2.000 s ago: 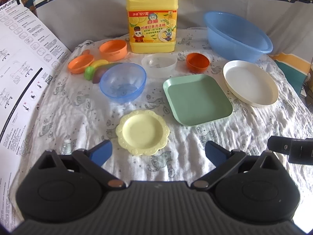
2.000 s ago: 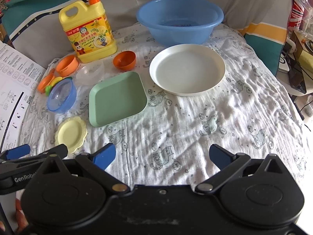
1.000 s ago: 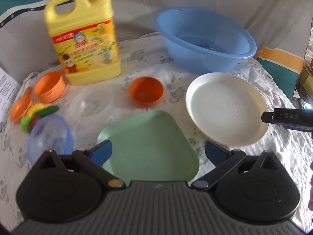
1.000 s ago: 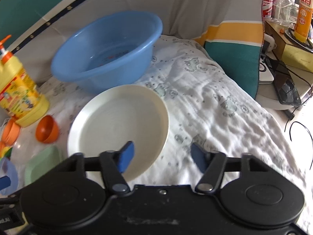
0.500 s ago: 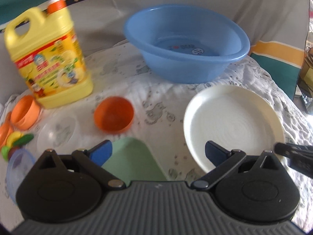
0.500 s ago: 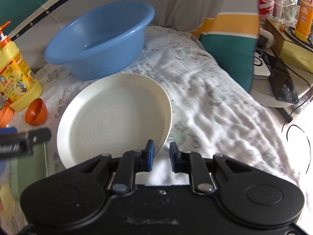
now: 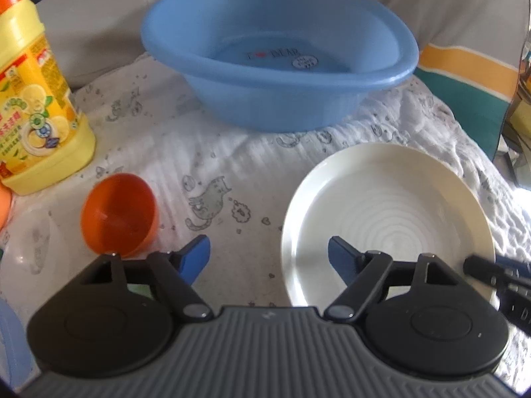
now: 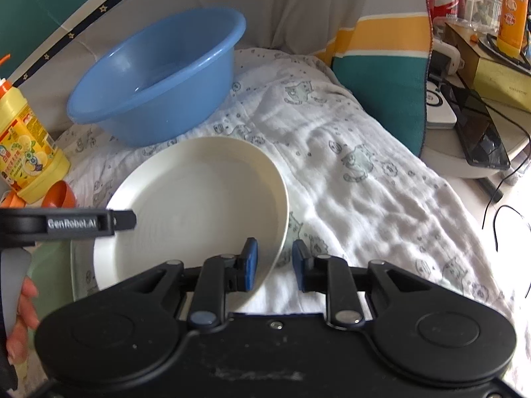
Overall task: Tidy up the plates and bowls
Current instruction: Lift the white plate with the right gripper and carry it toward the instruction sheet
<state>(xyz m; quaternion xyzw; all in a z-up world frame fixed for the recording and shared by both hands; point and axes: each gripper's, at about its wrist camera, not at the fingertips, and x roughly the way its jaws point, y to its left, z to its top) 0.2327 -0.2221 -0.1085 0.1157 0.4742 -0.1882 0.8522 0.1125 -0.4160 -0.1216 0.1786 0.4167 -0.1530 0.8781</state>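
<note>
Straddling rim, right gripper (image 8: pixel 273 262): jaws narrow, just reopened slightly, white plate (image 8: pixel 199 199) edge between, pads apart.
Left gripper (image 7: pixel 268 258): jaws wide, just narrowing, plate's rim between.
Plate: just before blue basin (image 7: pixel 278 49).

Both views are taken from behind a gripper's own fingers and are angled steeply down onto the cloth-covered surface (image 7: pixel 205 152), at close range. The left wrist view faces the far edge, where the blue basin (image 7: pixel 278 49) stands. The right wrist view is aimed across the right edge, beyond the white plate (image 8: pixel 199 192). Basin, plate, orange bowl (image 7: pixel 119 214) and yellow bottle (image 7: pixel 36 106) are shared.
</note>
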